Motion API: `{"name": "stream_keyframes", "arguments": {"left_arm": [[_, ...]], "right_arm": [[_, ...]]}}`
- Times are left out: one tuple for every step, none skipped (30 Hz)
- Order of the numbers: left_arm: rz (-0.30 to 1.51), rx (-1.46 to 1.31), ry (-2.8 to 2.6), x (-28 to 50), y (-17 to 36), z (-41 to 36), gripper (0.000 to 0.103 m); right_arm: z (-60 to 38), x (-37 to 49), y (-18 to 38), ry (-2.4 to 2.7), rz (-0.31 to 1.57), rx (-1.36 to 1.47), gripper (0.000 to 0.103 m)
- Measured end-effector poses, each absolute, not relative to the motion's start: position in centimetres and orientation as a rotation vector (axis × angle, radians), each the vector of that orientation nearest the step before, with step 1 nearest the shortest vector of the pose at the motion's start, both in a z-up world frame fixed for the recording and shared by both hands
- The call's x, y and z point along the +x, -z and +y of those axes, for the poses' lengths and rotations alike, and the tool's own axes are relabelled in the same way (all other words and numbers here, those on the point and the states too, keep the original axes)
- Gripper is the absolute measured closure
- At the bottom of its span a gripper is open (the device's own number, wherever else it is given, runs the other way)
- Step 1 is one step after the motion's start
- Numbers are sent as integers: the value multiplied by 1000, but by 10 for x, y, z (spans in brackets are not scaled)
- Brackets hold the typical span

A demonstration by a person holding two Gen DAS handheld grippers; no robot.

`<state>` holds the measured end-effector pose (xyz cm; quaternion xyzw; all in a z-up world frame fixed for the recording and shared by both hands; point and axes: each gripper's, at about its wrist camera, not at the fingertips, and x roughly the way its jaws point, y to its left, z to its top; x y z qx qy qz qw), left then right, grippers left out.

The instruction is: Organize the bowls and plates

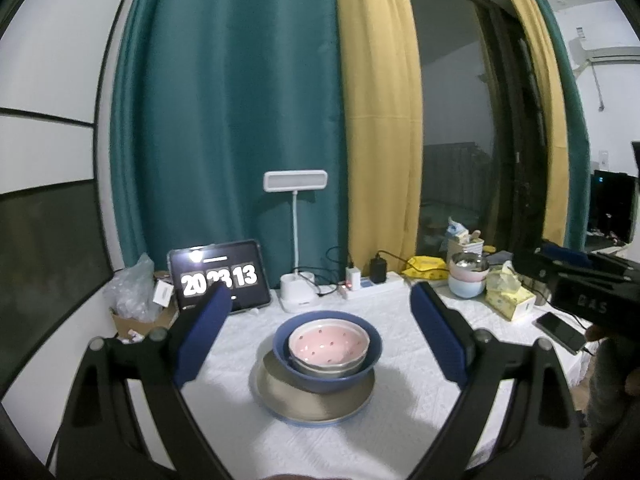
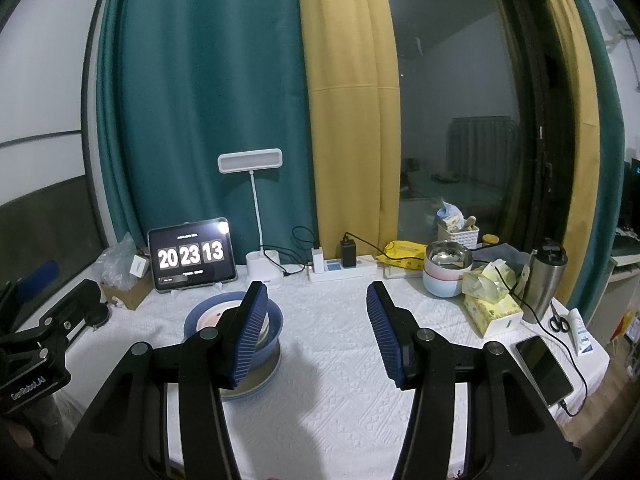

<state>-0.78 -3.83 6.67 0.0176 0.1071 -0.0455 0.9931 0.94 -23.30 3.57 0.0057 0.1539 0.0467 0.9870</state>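
Note:
A stack stands mid-table on the white cloth: a pink strawberry-print bowl [image 1: 327,345] nested in a metal bowl, inside a blue bowl [image 1: 326,376], on a blue-rimmed plate [image 1: 292,402]. My left gripper [image 1: 320,296] is open and empty, held above and in front of the stack, fingers either side of it. My right gripper [image 2: 316,292] is open and empty to the right of the stack [image 2: 208,312], whose right side is hidden behind its left finger [image 2: 248,328].
At the back stand a tablet clock [image 2: 191,256], a white desk lamp [image 2: 260,268], a power strip [image 2: 340,270], stacked pastel bowls [image 2: 444,276], a tissue box [image 2: 494,312], a steel flask [image 2: 544,280]. A phone [image 2: 546,368] lies near the right edge.

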Motion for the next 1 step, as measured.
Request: {"name": "stream_keyframes", "arguments": {"left_arm": [[217,34,108,-8,-68,-39,11]], "right_arm": [[-233,9,-36,-94,310,12,48]]}}
